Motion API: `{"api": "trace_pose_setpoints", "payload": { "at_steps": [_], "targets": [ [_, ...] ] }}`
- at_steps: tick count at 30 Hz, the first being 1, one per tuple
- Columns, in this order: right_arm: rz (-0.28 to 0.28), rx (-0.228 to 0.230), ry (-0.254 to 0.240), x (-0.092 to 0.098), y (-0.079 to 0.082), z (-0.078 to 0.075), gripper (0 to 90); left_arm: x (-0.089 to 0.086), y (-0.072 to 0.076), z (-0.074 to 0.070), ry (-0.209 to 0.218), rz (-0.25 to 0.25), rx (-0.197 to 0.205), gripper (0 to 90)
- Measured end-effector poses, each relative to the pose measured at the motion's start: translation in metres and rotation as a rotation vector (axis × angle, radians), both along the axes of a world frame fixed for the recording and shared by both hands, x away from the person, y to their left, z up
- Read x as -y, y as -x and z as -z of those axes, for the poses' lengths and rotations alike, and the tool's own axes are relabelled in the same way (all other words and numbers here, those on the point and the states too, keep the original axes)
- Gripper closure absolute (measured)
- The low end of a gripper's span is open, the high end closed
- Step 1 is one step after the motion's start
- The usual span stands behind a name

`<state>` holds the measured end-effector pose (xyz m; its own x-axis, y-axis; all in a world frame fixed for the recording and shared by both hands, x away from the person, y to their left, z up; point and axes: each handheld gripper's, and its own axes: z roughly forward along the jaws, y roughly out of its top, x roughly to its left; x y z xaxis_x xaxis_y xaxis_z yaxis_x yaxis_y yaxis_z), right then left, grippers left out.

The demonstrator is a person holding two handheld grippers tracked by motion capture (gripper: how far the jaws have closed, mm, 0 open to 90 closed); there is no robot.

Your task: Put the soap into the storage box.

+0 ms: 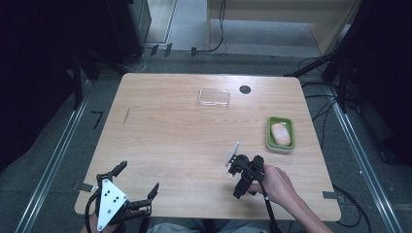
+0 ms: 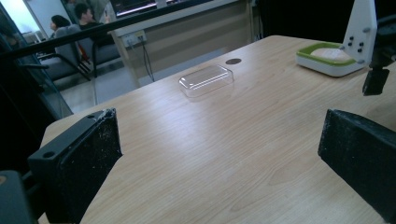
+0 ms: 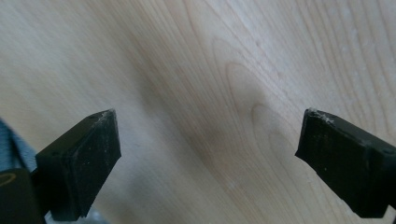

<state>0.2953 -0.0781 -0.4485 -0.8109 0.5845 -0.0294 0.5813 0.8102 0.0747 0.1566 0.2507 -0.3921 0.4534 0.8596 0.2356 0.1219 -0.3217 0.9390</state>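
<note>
**Both grippers wide apart over bare wood**

While its jaws stand wide apart with nothing between them, the left gripper point(image 1: 138, 178) sits at the near left corner of the table point(image 1: 165, 136), its grey plate on top and its cable trailing off the near edge. In the left gripper view the same gripper point(image 2: 219, 154) looks out across the wood toward the far side. The right gripper point(image 1: 245, 177) is held in a hand point(image 1: 274, 184) at the near right of the table, tilted down toward the board, its plate seen edge-on. In the right gripper view the right gripper point(image 3: 208, 154) has its jaws spread just as wide, with bare wood grain between them.

Farther out, a clear lid point(image 1: 214, 97) lies flat near the far edge, around the middle of the table; the left gripper view shows it point(image 2: 206, 80) as a shallow, see-through rectangle. Just beside it to the right is a small dark round hole point(image 1: 245, 89) in the tabletop. Near the right edge sits a green-rimmed dish point(image 1: 280, 144) with a pale soap point(image 1: 280, 133) lying in it, well apart from both grippers
</note>
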Motion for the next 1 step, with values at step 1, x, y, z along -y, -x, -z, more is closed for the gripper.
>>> {"api": "trace_pose_setpoints", "payload": {
  "at_steps": [1],
  "targets": [
    [0.0, 0.0, 0.0, 0.0, 0.0, 0.0, 6.3, 0.0, 0.0, 0.0, 0.0, 0.0, 0.0, 0.0]
  ]
}}
